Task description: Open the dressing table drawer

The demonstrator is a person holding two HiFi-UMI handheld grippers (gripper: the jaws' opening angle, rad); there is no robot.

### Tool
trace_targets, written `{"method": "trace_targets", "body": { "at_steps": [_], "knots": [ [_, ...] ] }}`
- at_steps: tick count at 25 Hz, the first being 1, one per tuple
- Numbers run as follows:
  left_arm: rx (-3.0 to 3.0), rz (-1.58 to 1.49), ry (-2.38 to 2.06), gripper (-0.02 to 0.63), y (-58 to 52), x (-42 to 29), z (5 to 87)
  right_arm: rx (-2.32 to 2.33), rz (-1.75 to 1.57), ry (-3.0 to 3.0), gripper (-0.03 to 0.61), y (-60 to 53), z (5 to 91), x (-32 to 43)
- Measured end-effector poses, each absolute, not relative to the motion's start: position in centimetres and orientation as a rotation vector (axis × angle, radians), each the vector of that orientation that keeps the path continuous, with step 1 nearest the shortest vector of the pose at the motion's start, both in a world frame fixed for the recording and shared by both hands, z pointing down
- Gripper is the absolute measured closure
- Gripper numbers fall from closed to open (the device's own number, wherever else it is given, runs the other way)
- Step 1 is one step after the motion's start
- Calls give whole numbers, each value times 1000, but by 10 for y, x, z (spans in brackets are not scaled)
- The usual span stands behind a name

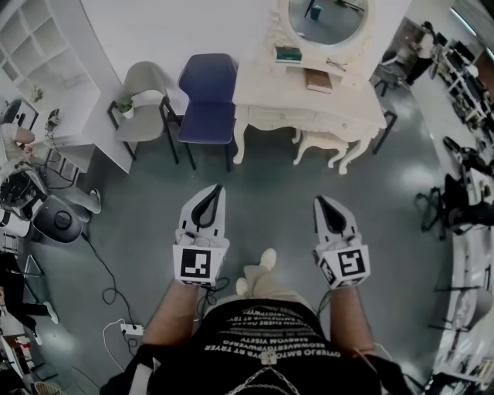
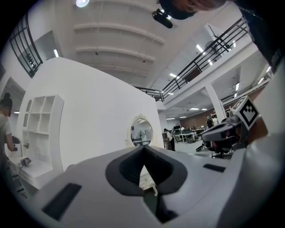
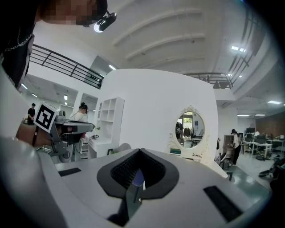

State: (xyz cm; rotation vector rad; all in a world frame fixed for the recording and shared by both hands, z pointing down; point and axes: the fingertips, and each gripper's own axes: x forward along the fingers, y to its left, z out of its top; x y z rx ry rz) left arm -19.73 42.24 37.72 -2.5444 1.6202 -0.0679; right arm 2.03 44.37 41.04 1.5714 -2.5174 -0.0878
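Left claw [image 1: 215,188], right claw [image 1: 319,200], both closed; dressing table drawer [image 1: 272,118] well ahead.

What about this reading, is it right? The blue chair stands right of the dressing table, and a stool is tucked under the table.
Not quite. The head view shows the blue chair left of the dressing table, not right. The stool is indeed tucked under it.

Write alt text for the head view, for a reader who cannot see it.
A person on a grey floor holds the left gripper and right gripper, both shut and empty, pointed at a cream dressing table with a mirror ahead. A blue chair and a pale chair stand to its left, a stool under it.
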Motion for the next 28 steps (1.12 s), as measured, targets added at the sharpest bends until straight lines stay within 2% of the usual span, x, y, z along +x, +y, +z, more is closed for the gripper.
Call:
{"method": "trace_targets", "body": {
  "at_steps": [13, 28],
  "knots": [
    [-2515, -106, 1743, 611, 367, -198, 395, 1554, -6, -2519, 575, 391, 434, 38],
    [-2539, -121, 1759, 611, 275, -165, 390, 1539, 14, -2562, 575, 296, 431, 65]
  ]
}}
